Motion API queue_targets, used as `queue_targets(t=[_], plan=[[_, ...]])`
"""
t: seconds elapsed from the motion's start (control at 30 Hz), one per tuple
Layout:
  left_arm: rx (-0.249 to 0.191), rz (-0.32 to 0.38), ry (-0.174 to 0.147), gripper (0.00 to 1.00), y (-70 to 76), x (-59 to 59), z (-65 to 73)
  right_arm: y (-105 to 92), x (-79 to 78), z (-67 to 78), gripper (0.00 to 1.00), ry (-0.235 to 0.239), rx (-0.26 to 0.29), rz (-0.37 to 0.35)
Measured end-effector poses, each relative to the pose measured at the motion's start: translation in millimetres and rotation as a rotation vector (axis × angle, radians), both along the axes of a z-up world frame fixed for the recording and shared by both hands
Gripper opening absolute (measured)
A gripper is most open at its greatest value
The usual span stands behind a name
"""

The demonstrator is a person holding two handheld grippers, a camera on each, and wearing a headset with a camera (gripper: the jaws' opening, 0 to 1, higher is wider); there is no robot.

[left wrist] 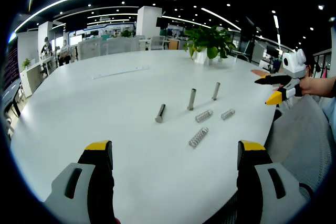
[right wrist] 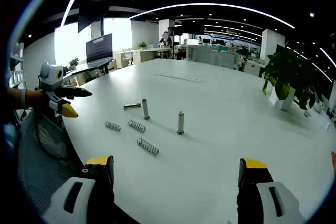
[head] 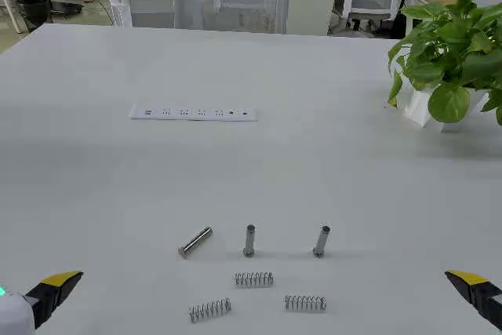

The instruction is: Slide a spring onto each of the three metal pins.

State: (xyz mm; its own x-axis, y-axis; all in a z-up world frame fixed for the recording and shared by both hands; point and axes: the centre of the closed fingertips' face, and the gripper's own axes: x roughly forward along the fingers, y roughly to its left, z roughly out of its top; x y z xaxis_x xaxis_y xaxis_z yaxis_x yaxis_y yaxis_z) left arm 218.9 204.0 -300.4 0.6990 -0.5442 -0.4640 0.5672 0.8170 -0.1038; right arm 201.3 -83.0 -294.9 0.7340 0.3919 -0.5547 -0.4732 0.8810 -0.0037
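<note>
Pins stand in a row near your edge of the worktop (head: pixel 94 194). The left pin (head: pixel 194 242) lies flat, its long axis running near-left to far-right with the flanged head towards you. The middle pin (head: pixel 249 240) and right pin (head: pixel 321 241) stand upright on their heads. Just nearer you lie the centre spring (head: pixel 254 278), left spring (head: pixel 210 310) and right spring (head: pixel 305 303), all flat with their axes roughly left to right. You have bare surface all around them. The power strip (head: pixel 193 113) and potted plant (head: pixel 449 52) are well apart, and the strip's markings are too small to read.

From the left gripper view, your left gripper (left wrist: pixel 175 148) is spread wide with nothing in it, just short of the parts.

From the right gripper view, your right gripper (right wrist: pixel 177 162) is likewise released, hanging over the worktop's near edge.
</note>
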Motion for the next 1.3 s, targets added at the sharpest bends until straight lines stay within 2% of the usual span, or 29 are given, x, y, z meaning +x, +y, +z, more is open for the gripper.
queue_targets(t=[0.13, 0.27, 0.37, 0.9, 1.13, 1.3], plan=[[-0.024, 0.0, 0.015, 0.98, -1.4, 2.8, -2.0, 1.0, -2.1, 3.6, 0.99, -0.011, 0.015, 0.004], [-0.037, 0.0, 0.015, 0.98, -2.8, 5.2, -3.2, 2.9, -4.8, 3.2, 0.99, -0.012, 0.017, 0.013], [-0.024, -0.012, 0.019, 0.98, -4.8, 3.6, -5.1, 3.2, -4.9, 2.4, 0.99, -0.011, 0.011, 0.016], [-0.036, -0.009, 0.019, 0.98, -5.9, 3.2, -3.2, 3.1, -5.2, 0.1, 0.99, -0.002, 0.008, 0.015], [-0.038, -0.009, 0.046, 0.98, -5.8, 1.9, -8.0, 2.7, -4.2, 2.1, 0.99, -0.012, 0.018, 0.01], [-0.038, -0.008, 0.05, 0.98, -7.6, 3.8, -9.0, 1.9, -3.2, 2.7, 0.98, -0.016, 0.025, 0.003]])
